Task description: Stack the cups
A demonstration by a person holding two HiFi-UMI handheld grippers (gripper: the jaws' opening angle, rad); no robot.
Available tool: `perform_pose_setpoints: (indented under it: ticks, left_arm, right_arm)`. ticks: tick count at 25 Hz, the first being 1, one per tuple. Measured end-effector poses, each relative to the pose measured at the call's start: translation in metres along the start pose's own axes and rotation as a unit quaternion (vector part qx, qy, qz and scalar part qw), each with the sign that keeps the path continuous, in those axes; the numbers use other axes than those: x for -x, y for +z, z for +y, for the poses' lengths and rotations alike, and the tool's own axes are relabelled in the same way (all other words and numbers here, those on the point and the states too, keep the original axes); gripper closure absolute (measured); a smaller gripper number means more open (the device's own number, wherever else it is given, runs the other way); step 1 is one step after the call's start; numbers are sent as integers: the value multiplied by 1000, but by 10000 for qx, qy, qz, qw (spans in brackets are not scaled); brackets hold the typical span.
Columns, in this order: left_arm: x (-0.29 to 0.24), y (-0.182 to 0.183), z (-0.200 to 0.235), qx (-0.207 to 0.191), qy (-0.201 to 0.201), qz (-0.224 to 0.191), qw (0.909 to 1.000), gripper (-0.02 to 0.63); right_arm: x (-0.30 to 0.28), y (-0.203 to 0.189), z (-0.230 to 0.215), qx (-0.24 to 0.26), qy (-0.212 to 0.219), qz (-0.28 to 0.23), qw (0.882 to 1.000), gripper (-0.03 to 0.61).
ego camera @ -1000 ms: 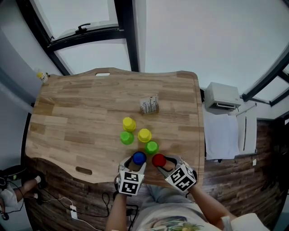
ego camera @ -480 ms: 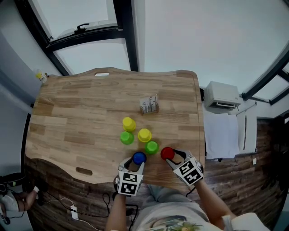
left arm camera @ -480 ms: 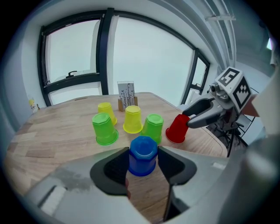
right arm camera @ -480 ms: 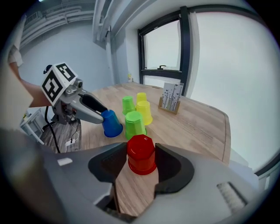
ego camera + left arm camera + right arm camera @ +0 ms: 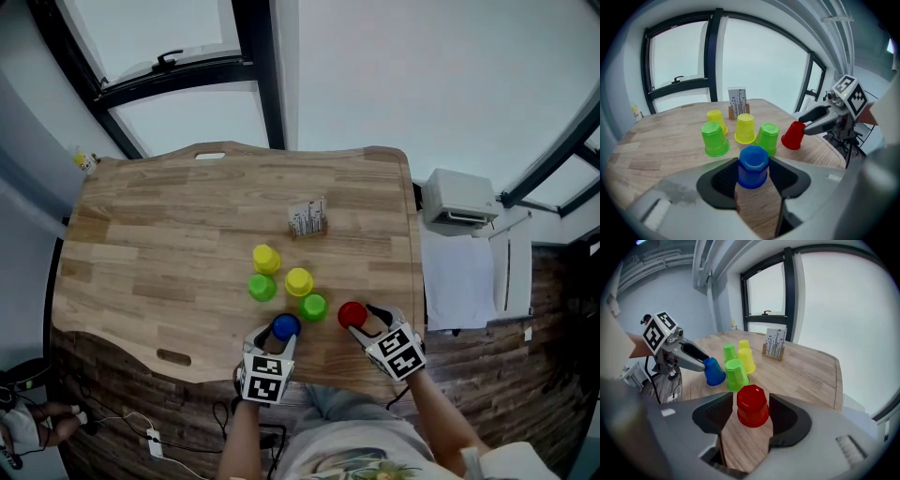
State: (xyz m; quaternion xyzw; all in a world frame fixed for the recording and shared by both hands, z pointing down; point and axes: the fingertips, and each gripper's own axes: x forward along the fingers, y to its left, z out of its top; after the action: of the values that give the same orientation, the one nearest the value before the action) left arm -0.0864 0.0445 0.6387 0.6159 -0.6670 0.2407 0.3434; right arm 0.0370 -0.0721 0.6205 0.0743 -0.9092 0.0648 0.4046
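An upturned blue cup [image 5: 286, 326] stands near the table's front edge, and my left gripper [image 5: 283, 336] is shut on it, both pads against its sides [image 5: 753, 165]. To its right an upturned red cup [image 5: 352, 313] stands on the wood between the jaws of my right gripper [image 5: 361, 320]. Those jaws are opening, and in the right gripper view a gap shows on each side of the red cup [image 5: 752, 405]. Behind them stand two green cups [image 5: 262, 287] [image 5: 314, 306] and two yellow cups [image 5: 266, 258] [image 5: 299, 280], all upturned and apart.
A small card holder [image 5: 307, 218] stands behind the cups on the wooden table [image 5: 159, 244]. The table's right edge [image 5: 413, 281] is close to the red cup. A white unit [image 5: 459, 202] sits beyond that edge.
My right gripper has carried the red cup to the right and a little farther from me, away from the blue cup. The left gripper and blue cup have barely moved.
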Motion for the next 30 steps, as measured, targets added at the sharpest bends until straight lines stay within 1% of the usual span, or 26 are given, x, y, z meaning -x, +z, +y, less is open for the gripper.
perform_pose_setpoints:
  ticks: [3,5,8,11,14,17,20,23,26,30]
  left_arm:
    - [0,1,0,-1,10,3,10000,399]
    - [0,1,0,15,21,-3,10000,399]
    - [-1,0,0,40,32,-3,10000,399]
    - [0,-1,0,51,38,6,10000,399]
    - [0,-1,-1,51,42,13,10000,399]
    - [0,0,-1,57,36,25,10000,399]
    - [0,-1,-1,57,21,20,10000,399]
    - [-1,0,-1,61,-8,5,10000,399]
    - [-1,4,-1,45,-40,-80,9999,399]
    - [-3,1,0,31,-66,11,10000,399]
  right_arm:
    - [6,10,2,56,-41,-139,9999,314]
    - [10,25,6,152,-38,-316,9994,313]
    - [12,52,18,323,69,-609,9976,313]
    - [3,75,34,565,242,-716,9955,311]
    - [-17,84,48,901,455,-525,9935,305]
    - [-40,77,57,1214,619,-73,9906,302]
    - [-54,72,61,1477,666,167,9866,299]
    - [-63,70,60,1598,669,349,9843,299]
    - [-70,65,59,1607,723,519,9830,301]
    - [-75,61,58,1645,822,657,9807,353]
